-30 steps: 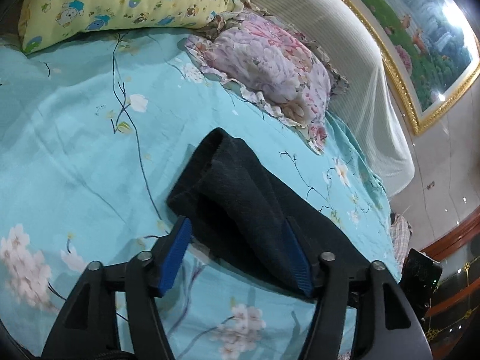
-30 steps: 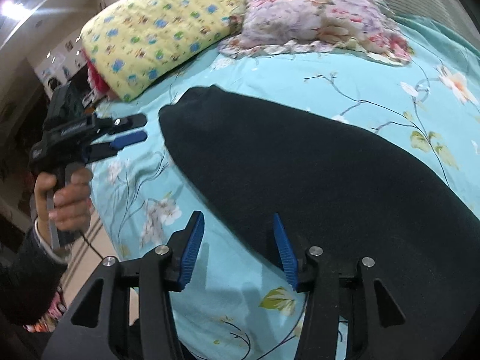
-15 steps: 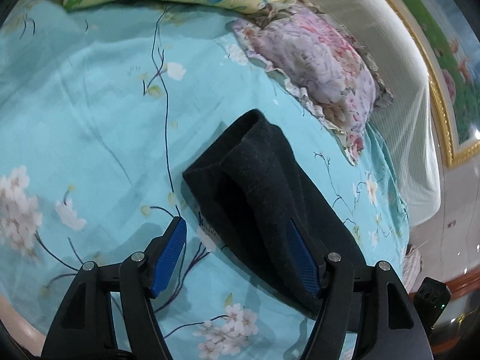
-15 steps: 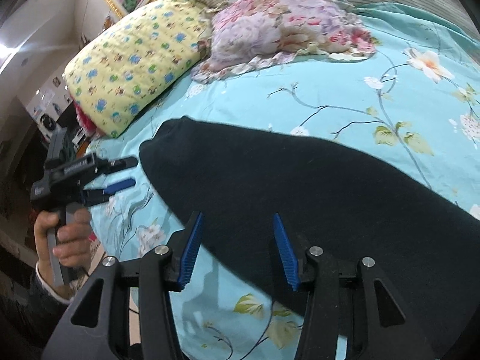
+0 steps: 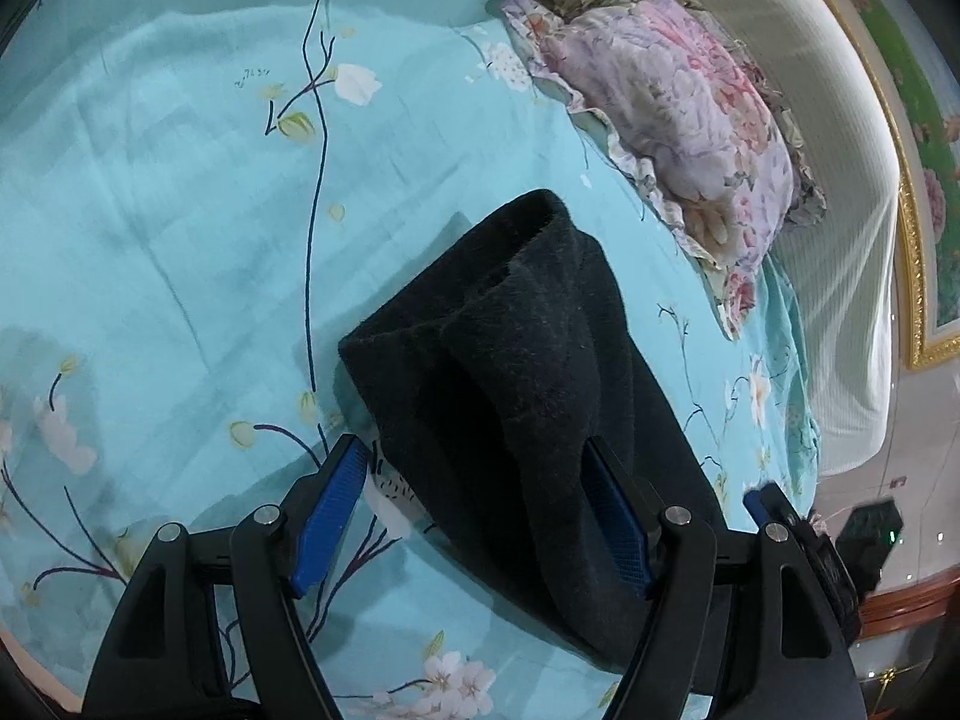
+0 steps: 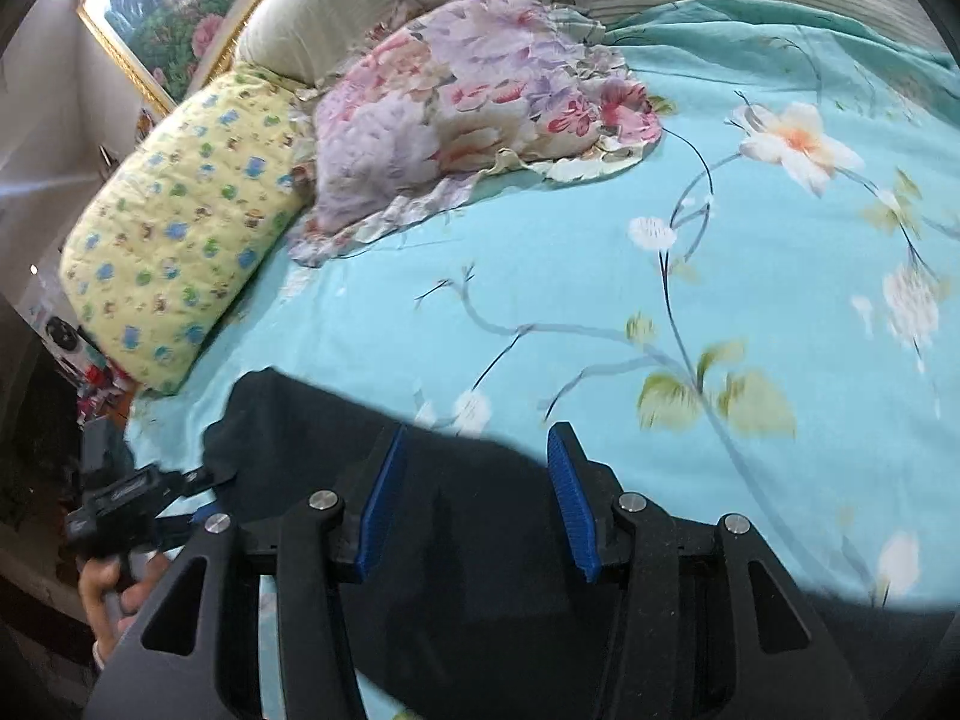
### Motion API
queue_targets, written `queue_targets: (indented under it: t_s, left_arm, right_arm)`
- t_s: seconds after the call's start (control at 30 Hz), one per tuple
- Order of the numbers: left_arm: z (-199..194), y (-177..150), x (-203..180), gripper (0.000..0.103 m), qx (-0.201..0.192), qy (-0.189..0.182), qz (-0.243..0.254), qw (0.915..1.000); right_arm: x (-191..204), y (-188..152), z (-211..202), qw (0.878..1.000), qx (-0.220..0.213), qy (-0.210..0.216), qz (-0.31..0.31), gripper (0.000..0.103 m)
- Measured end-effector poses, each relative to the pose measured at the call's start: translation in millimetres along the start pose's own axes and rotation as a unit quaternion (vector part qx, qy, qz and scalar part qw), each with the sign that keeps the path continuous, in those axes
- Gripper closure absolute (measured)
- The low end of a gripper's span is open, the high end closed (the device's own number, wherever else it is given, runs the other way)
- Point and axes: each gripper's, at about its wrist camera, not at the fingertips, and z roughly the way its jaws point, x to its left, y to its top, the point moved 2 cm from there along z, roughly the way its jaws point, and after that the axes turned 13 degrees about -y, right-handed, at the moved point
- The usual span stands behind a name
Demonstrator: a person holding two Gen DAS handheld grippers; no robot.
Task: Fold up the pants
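Observation:
The black pants (image 5: 516, 372) lie flat on the turquoise flowered bed sheet (image 5: 180, 210), cuffs pointing toward the pillows. My left gripper (image 5: 474, 474) is open, its blue pads either side of the cuff end, just above the cloth. In the right wrist view the pants (image 6: 480, 540) fill the lower frame. My right gripper (image 6: 477, 450) is open over their far edge, nothing between the pads. The left gripper (image 6: 150, 492) also shows there at the pants' left end, held by a hand.
A pink flowered pillow (image 5: 678, 108) and a yellow printed pillow (image 6: 180, 240) lie at the head of the bed against a pale headboard (image 5: 840, 210). A gold-framed picture (image 6: 162, 18) hangs behind. The bed's near edge runs under both grippers.
My left gripper has moved in closer over the cuff end. My right gripper has moved forward across the pants to their far edge and tilted up toward the pillows.

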Motion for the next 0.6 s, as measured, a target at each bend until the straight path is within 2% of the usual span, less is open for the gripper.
queue_targets:
  t_s: [0.17, 0.33, 0.47, 0.5, 0.57, 0.6]
  left_arm:
    - [2.4, -1.2, 1.7, 0.029, -0.004, 0.000, 0.009, 1.0000]
    - [8.4, -3.1, -4.2, 0.032, -0.004, 0.015, 0.039, 0.9991]
    - [17.4, 0.3, -10.3, 0.048, -0.007, 0.028, 0.061, 0.9977]
    - [20.1, 1.3, -12.0, 0.050, -0.009, 0.031, 0.069, 0.9971]
    - [25.0, 2.2, -14.3, 0.064, -0.009, 0.033, 0.082, 0.9960]
    - [26.7, 2.4, -14.2, 0.066, -0.009, 0.031, 0.085, 0.9959]
  right_arm:
    - [4.2, 11.2, 38.5, 0.998, 0.038, -0.026, -0.040, 0.053]
    - [31.3, -8.2, 56.7, 0.988, 0.075, -0.032, -0.131, 0.053]
    - [45.7, -25.1, 60.5, 0.976, 0.076, -0.046, -0.196, 0.053]
    - [43.9, -24.6, 61.4, 0.977, 0.078, -0.042, -0.194, 0.053]
    - [35.0, -19.0, 65.9, 0.981, 0.094, -0.018, -0.168, 0.055]
    - [30.2, -15.9, 67.4, 0.983, 0.099, -0.004, -0.155, 0.058]
